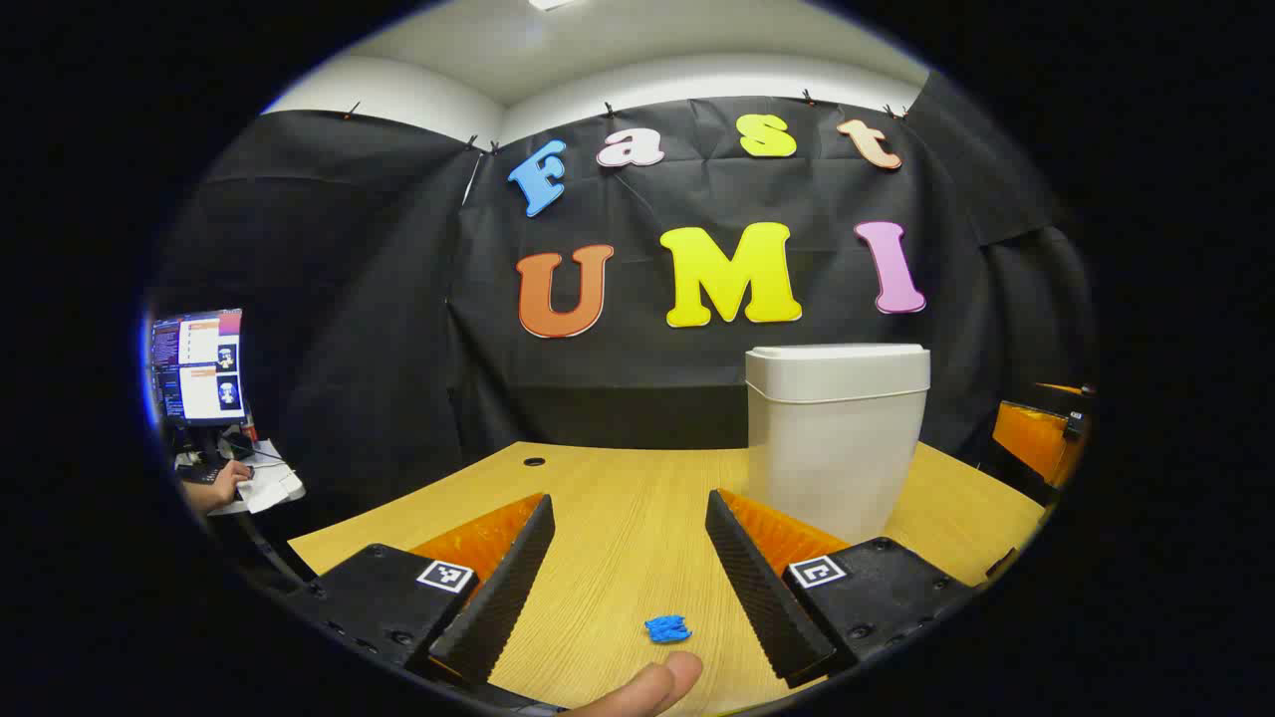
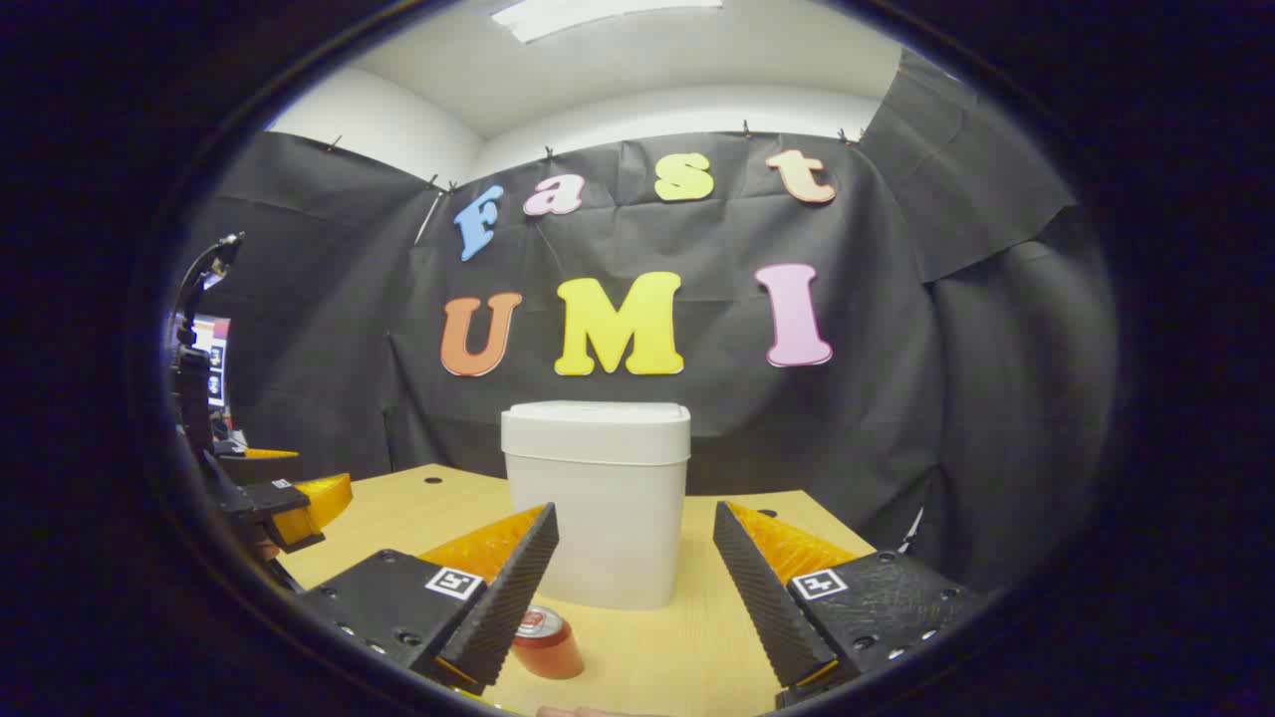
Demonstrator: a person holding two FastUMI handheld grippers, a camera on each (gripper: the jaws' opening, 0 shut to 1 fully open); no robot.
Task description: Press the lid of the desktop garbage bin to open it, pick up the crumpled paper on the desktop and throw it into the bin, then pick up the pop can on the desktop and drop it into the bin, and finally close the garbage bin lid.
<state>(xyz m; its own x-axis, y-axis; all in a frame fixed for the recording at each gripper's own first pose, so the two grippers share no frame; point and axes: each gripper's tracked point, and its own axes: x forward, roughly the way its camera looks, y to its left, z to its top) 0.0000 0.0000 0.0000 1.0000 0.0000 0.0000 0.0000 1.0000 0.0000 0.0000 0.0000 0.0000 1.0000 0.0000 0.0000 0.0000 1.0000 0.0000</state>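
The white desktop bin (image 1: 837,438) stands on the wooden table (image 1: 608,478) with its lid down, ahead and to the right of my left gripper (image 1: 630,498). That gripper is open, and a small blue crumpled paper (image 1: 667,628) lies on the table between its fingers. In the right gripper view the bin (image 2: 598,498) stands straight ahead of my open right gripper (image 2: 635,510). A red pop can (image 2: 546,642) rests on the table in front of the bin, partly hidden by the gripper's left finger.
The other gripper (image 2: 289,508) hovers at the table's left side, and in the left gripper view the right one (image 1: 1036,438) shows beyond the bin. A monitor (image 1: 199,363) and a person's hand (image 1: 214,488) are off the table's left. A fingertip (image 1: 647,687) pokes in at the bottom.
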